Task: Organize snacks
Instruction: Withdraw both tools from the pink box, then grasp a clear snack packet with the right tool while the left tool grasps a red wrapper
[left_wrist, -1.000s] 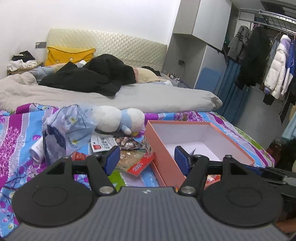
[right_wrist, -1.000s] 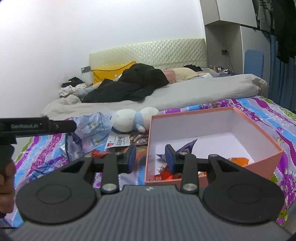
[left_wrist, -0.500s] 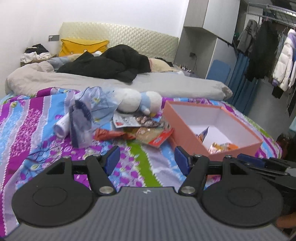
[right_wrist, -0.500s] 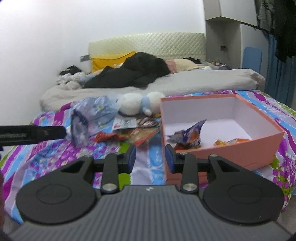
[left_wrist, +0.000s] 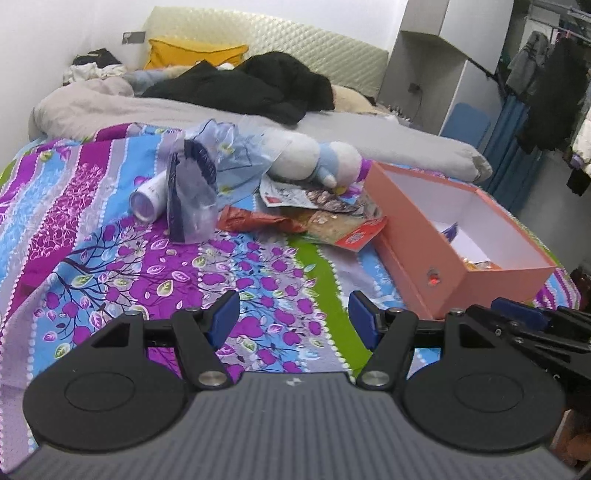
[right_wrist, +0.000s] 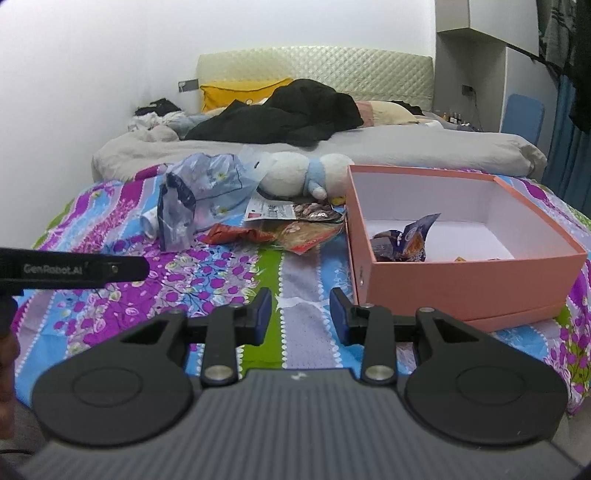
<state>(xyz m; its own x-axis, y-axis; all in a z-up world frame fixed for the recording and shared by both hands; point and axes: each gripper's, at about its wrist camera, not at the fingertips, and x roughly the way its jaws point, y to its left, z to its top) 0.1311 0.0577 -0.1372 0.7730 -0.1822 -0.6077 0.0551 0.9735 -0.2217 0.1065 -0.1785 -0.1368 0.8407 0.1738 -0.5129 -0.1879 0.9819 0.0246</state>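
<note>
An open pink box (left_wrist: 424, 243) (right_wrist: 461, 277) sits on the flowered bedspread with a purple snack packet (right_wrist: 406, 240) and an orange one inside. Several loose snack packets (left_wrist: 325, 221) (right_wrist: 280, 229) lie in a heap to its left, among them a red-orange packet (left_wrist: 255, 223) (right_wrist: 236, 233). My left gripper (left_wrist: 293, 321) is open and empty, low over the bedspread, well short of the heap. My right gripper (right_wrist: 300, 314) is open and empty, near the box's front left corner.
A crumpled blue plastic bag (left_wrist: 207, 173) (right_wrist: 199, 195) and a white tube (left_wrist: 146, 195) lie left of the heap. A white and blue plush toy (left_wrist: 317, 158) (right_wrist: 299, 173) lies behind it. Black clothes (left_wrist: 240, 88) and a grey duvet (right_wrist: 369, 151) cover the far bed.
Both grippers have pulled back from the box and the snack heap toward the foot of the bed. More bedspread shows in front of them. Both stay open and empty.
</note>
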